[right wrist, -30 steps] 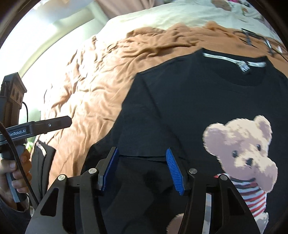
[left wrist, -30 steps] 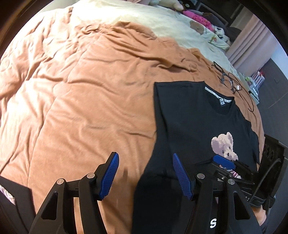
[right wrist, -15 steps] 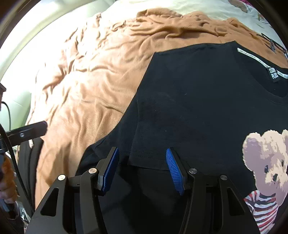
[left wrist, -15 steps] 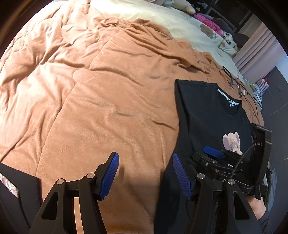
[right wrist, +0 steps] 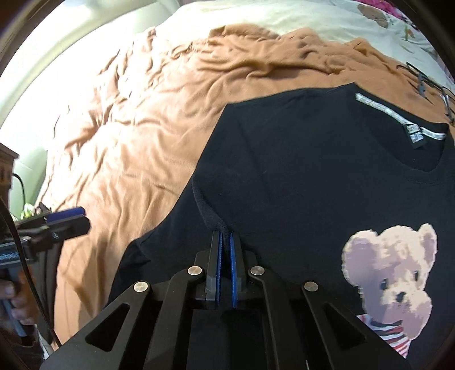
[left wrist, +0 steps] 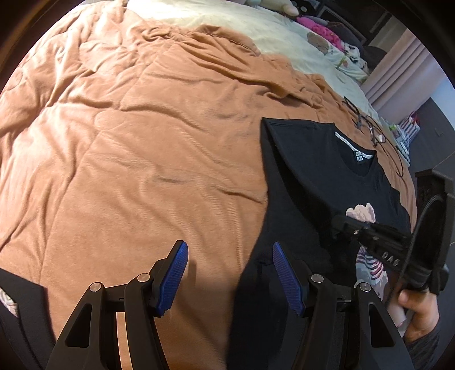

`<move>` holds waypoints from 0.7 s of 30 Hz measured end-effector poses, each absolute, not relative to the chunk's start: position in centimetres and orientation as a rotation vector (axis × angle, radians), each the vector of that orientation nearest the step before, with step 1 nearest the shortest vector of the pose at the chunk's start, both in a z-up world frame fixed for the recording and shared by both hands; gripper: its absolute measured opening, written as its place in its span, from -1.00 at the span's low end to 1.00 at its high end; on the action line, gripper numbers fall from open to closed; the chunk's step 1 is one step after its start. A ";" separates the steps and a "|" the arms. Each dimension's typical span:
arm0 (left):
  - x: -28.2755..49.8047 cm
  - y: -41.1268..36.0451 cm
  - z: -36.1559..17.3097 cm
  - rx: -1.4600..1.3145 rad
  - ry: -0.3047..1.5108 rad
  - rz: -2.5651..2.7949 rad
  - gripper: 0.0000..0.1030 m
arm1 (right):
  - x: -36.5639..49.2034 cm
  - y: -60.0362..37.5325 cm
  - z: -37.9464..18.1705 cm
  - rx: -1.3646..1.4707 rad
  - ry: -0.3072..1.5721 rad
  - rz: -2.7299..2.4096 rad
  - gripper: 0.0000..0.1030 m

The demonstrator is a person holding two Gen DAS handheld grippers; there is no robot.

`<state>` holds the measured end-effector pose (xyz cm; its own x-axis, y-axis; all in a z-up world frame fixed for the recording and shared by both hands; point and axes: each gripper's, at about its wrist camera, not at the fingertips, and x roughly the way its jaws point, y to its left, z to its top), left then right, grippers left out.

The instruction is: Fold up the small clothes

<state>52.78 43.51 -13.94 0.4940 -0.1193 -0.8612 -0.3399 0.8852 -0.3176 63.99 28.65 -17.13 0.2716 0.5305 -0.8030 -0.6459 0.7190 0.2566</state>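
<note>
A black T-shirt (right wrist: 312,170) with a teddy-bear print (right wrist: 389,273) lies on the orange blanket (right wrist: 136,119), its left sleeve folded inward over the chest. My right gripper (right wrist: 224,242) is shut on the edge of that folded sleeve (right wrist: 207,205). In the left wrist view the same T-shirt (left wrist: 307,182) lies to the right, and my left gripper (left wrist: 229,256) hovers open over the blanket by the shirt's left edge, holding nothing. The right gripper (left wrist: 341,224) shows there too, pinching the cloth near the bear print.
The orange blanket (left wrist: 142,142) covers most of the bed, with a cream sheet (left wrist: 227,17) beyond it. Black glasses and a cable (left wrist: 366,125) lie past the collar. Soft toys and patterned cloth (left wrist: 327,37) sit far back. A hand (left wrist: 421,310) holds the right gripper's handle.
My right gripper went from open around the folded sleeve edge to shut on it. The left gripper stayed open, and its view of the shirt shifted slightly.
</note>
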 end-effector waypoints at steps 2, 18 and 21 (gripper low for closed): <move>53.1 43.1 -14.0 -0.481 1.058 0.133 0.24 | 64.3 27.6 -16.6 -0.110 1.018 0.788 -0.97; 55.3 40.7 -14.6 -0.427 1.093 0.129 0.24 | 69.1 19.2 -16.0 0.021 1.031 0.513 -0.27; 55.6 40.5 -14.7 -0.426 1.096 0.130 0.24 | 68.2 18.6 -16.0 0.048 1.010 0.531 0.38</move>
<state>55.58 40.52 -14.72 0.4586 -0.1054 -0.8823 -0.3095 0.9118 -0.2698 68.22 18.57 -15.98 0.4167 0.4445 -0.7929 -0.4007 0.8728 0.2787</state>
